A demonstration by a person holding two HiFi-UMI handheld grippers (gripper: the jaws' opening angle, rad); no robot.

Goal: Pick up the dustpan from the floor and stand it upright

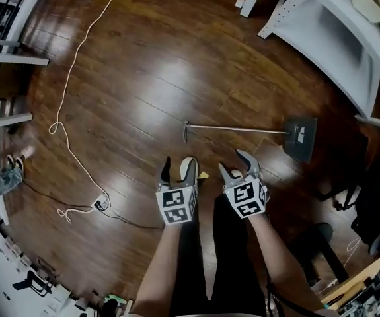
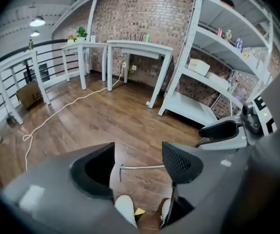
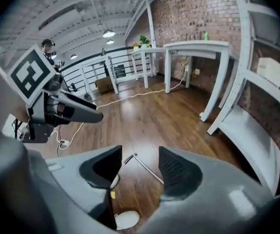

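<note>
Dark wood floor (image 1: 143, 78), glossy enough to throw back the ceiling lights, runs across the whole room. The dustpan (image 1: 300, 137) lies flat on it at far right, its pan close to white shelving (image 1: 335, 38). Its thin metal handle (image 1: 236, 129) stretches left along the boards and ends in a short crossbar just beyond the grippers.

Near the person, the left gripper (image 1: 178, 170) and the right gripper (image 1: 236, 165) sit side by side, both tipped down at the floor. Each has its jaws apart with nothing between the pads. Through both gaps only the handle's left end shows, lying farther off and untouched. That aim looks deliberate: the handle is the slim part the jaws can close round, and its free end is the nearest bit, so I judge this as lining up for the pick. Nothing is lifted yet, so standing the dustpan upright is not yet done.

A white cable (image 1: 71, 98) loops over the floor at left, beside a railing (image 1: 4, 58). White tables (image 2: 140, 44) stand along a brick wall (image 2: 149, 9) on the far side. Such a slick finish may let the handle skate if nudged.
</note>
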